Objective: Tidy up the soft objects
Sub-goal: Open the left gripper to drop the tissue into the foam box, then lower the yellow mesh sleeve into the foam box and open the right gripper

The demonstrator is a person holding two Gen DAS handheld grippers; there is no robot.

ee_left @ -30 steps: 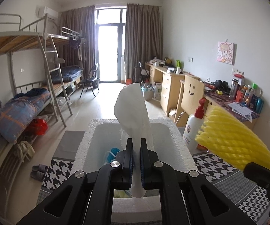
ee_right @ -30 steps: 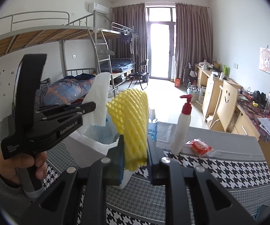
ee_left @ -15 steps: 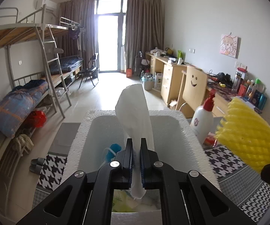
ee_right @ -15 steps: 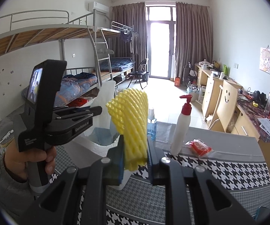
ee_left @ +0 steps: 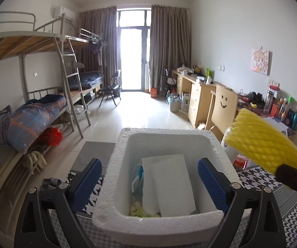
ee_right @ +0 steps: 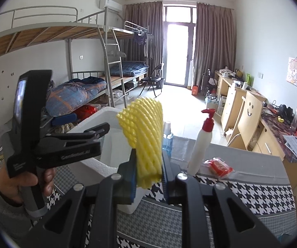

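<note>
Left gripper [ee_left: 149, 178] fingers opening, nothing between, above foam box [ee_left: 115, 212] holding white sheet [ee_left: 169, 184]; right gripper [ee_right: 149, 170] fingers clamped on yellow foam net [ee_right: 143, 134], presumably next for boxing.

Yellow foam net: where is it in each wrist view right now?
Left wrist: yellow foam net at the right edge, above the table, right of the foam box.
Right wrist: centre, clamped upright in the right gripper.
Shared landmark: smiley-face chair, right of the net in the right wrist view.

Items under the white sheet [ee_left: 169, 184] in the foam box [ee_left: 115, 204] — mostly hidden, unidentifiable.
</note>
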